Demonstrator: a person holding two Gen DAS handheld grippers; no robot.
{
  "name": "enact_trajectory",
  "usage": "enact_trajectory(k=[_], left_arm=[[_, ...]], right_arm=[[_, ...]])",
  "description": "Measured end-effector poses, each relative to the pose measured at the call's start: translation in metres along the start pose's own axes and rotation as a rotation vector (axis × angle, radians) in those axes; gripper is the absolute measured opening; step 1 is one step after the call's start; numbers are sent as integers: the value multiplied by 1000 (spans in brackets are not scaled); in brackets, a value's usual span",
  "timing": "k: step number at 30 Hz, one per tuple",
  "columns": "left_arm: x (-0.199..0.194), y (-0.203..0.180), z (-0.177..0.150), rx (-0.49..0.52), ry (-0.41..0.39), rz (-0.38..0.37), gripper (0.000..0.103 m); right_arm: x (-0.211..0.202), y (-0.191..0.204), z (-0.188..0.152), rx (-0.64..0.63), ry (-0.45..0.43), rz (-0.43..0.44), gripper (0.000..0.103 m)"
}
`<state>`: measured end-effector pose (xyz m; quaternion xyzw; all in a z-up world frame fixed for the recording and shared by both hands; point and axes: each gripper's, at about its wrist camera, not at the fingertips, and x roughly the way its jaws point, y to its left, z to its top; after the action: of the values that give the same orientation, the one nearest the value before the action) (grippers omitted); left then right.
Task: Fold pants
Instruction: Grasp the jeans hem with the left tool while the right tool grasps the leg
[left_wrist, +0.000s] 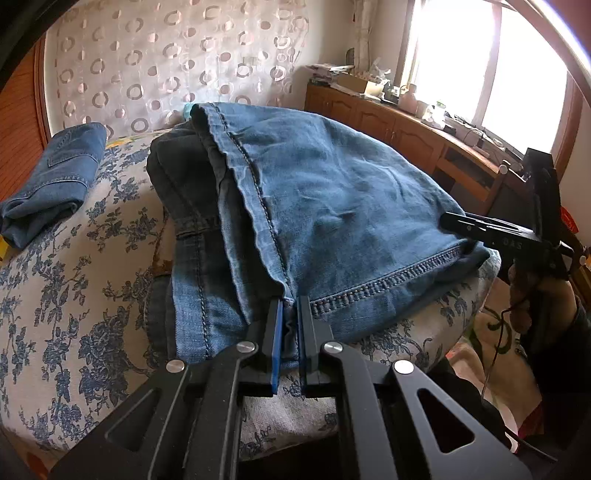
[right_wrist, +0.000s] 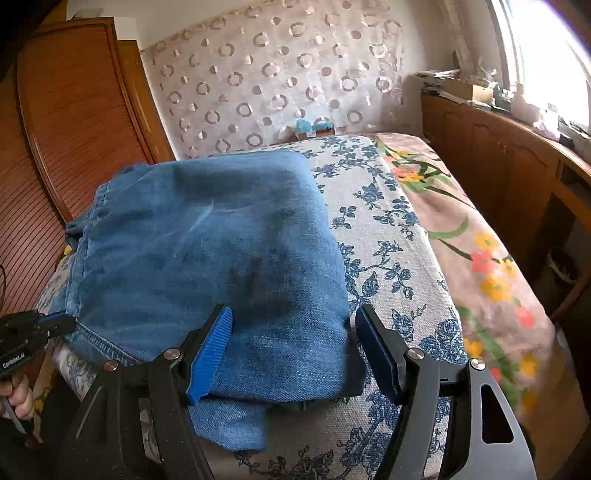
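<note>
Blue denim pants (left_wrist: 314, 206) lie folded in layers on the floral bed cover (left_wrist: 74, 295). My left gripper (left_wrist: 291, 306) is shut on the hem corner of the pants near the front edge. My right gripper (right_wrist: 291, 317) is open, its blue pads on either side of the folded edge of the pants (right_wrist: 207, 251). The right gripper also shows in the left wrist view (left_wrist: 454, 221) at the far right side of the pants. The left gripper shows in the right wrist view (right_wrist: 55, 323) at the left corner.
A second folded pair of jeans (left_wrist: 51, 181) lies at the far left of the bed. A wooden cabinet (left_wrist: 406, 129) with clutter runs under the window on the right. A wooden wardrobe (right_wrist: 74, 129) stands at the left. A flowered pink sheet (right_wrist: 480, 240) covers the bed's right side.
</note>
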<state>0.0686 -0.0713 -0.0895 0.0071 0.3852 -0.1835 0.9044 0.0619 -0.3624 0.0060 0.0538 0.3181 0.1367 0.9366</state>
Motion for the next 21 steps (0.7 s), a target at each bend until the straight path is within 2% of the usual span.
enact_trajectory(k=[1, 3, 4, 6, 8, 15, 21], left_arm=[[1, -1, 1, -1, 0, 0, 8], [2, 0, 1, -2, -2, -3, 8], [2, 1, 0, -3, -2, -5, 8], [3, 2, -1, -8, -2, -10, 8], [3, 2, -1, -10, -3, -10, 8], [-7, 6, 0, -29, -25, -13, 8], [-25, 16, 1, -59, -63, -12, 8]], right_arm=[[0, 1, 0, -1, 3, 5, 68], [1, 4, 0, 2, 12, 41, 52], [1, 3, 1, 7, 14, 48, 49], [1, 2, 1, 17, 20, 77, 30], [-5, 2, 4, 32, -3, 108, 22], [-35, 22, 19, -3, -108, 130, 19], [-52, 56, 37, -71, -164, 212, 18]])
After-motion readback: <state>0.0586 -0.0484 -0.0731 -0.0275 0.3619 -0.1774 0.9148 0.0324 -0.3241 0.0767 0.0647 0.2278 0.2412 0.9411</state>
